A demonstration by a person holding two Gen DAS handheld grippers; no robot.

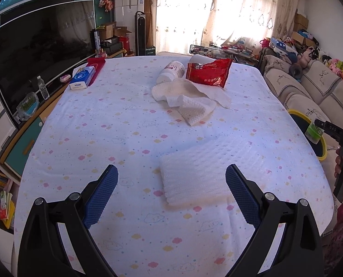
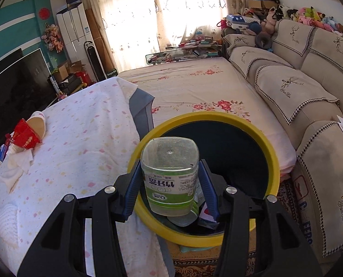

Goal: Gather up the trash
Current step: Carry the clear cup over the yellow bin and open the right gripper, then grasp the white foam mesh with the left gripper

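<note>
Green-labelled bottle pinched in right gripper, base forward, lower centre of frame, poised over yellow bin mouth; left gripper spread, empty, foam sheet just ahead.

— What sits along the table's left edge?
— A blue tissue box at the far-left corner, against a red box.
— And off the table?
— A television to the left, a beige sofa to the right, sunlit curtains beyond.
</note>
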